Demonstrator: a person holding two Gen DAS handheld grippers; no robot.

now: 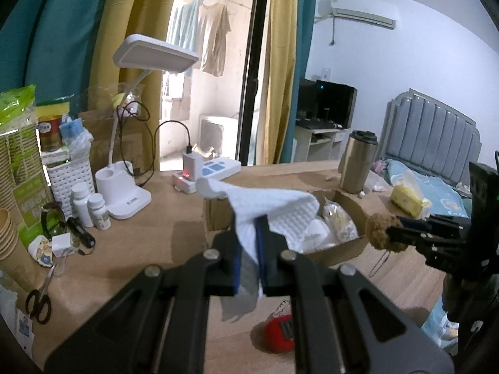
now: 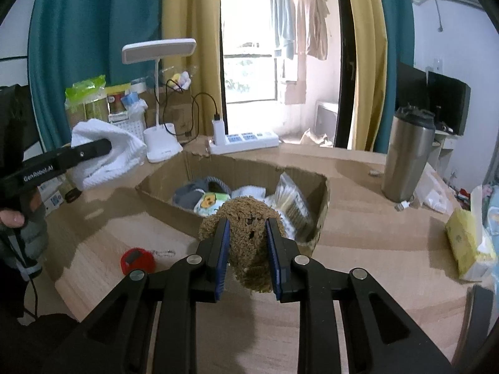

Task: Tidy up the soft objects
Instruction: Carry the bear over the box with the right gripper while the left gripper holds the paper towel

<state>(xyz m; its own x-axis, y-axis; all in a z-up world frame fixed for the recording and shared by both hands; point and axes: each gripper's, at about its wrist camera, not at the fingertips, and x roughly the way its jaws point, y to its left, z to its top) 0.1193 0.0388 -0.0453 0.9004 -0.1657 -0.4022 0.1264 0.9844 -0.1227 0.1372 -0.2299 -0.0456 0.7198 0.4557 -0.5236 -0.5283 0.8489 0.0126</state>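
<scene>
My left gripper (image 1: 248, 233) is shut on a white waffle-weave cloth (image 1: 265, 205) and holds it in the air near the left side of an open cardboard box (image 1: 349, 208); it also shows in the right wrist view (image 2: 107, 145) with the cloth (image 2: 103, 155). My right gripper (image 2: 248, 233) is shut on a brown plush toy (image 2: 246, 230) just in front of the box (image 2: 237, 171); the toy also shows in the left wrist view (image 1: 382, 232). The box holds several soft items and packets. A red plush keychain (image 2: 137, 260) lies on the wooden table.
A white desk lamp (image 1: 131, 184), a power strip (image 2: 246, 140) with a charger, pill bottles (image 1: 90, 207), scissors (image 1: 39, 299) and paper cups (image 1: 9, 243) crowd the table's left side. A steel tumbler (image 2: 407, 159) and a yellow tissue pack (image 2: 466, 243) stand at the right.
</scene>
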